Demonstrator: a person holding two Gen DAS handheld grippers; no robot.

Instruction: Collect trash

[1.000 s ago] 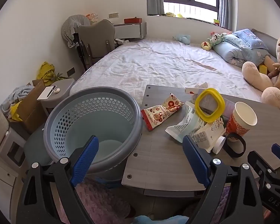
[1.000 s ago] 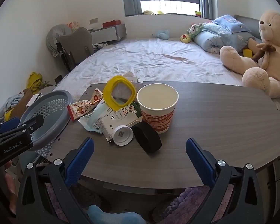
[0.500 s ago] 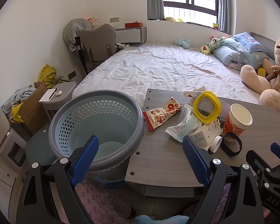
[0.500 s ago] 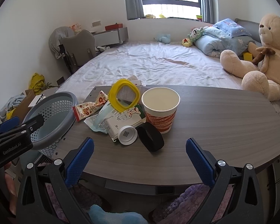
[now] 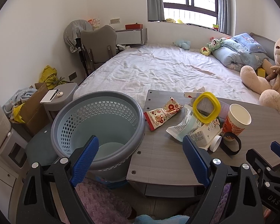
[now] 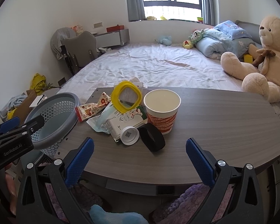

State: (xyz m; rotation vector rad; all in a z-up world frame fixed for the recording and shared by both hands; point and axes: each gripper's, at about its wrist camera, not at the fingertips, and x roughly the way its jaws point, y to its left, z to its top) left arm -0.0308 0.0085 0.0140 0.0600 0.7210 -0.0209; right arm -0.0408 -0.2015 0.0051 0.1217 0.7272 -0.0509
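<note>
Trash [image 6: 132, 115] sits piled on the table straight ahead of my right gripper [image 6: 140, 155], nearer than my left gripper [image 5: 140, 160]; both gape wide, empty, basket [image 5: 99, 130] left.
</note>
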